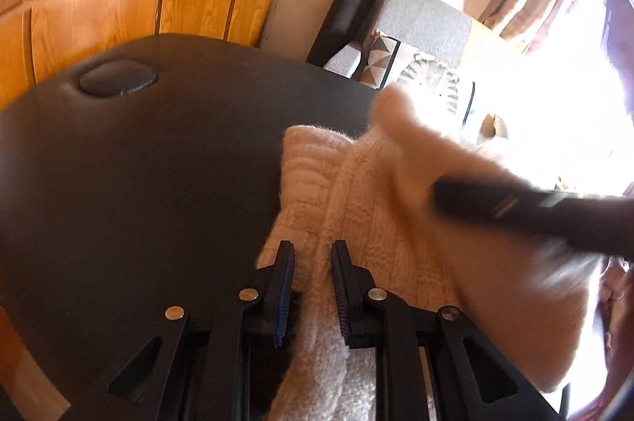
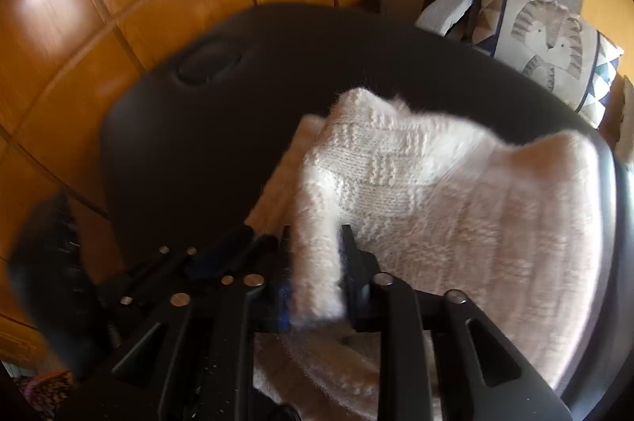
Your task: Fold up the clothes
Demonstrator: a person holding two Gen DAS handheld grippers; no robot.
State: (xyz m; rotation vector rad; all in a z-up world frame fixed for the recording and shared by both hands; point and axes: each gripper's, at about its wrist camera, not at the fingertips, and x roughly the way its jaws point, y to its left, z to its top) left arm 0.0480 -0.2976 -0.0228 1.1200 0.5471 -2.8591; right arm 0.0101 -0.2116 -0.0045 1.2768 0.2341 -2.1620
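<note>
Pinching a thick fold of soft, fluffy cream knitted sweater (image 2: 416,183), the right gripper (image 2: 315,278) is lifting it off the dark padded table (image 2: 178,151); the left gripper (image 1: 313,278) is straddling a ridge, jaws parted. Light, floppy knit; edges look best for holding.

Cream knit sweater (image 2: 436,191), fuzzy and ribbed, lies partly folded on the dark table, one fold lifted off it

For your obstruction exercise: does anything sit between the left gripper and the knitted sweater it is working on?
Nothing visible does. The left gripper is open directly over the sweater, with knit between its fingers.
</note>
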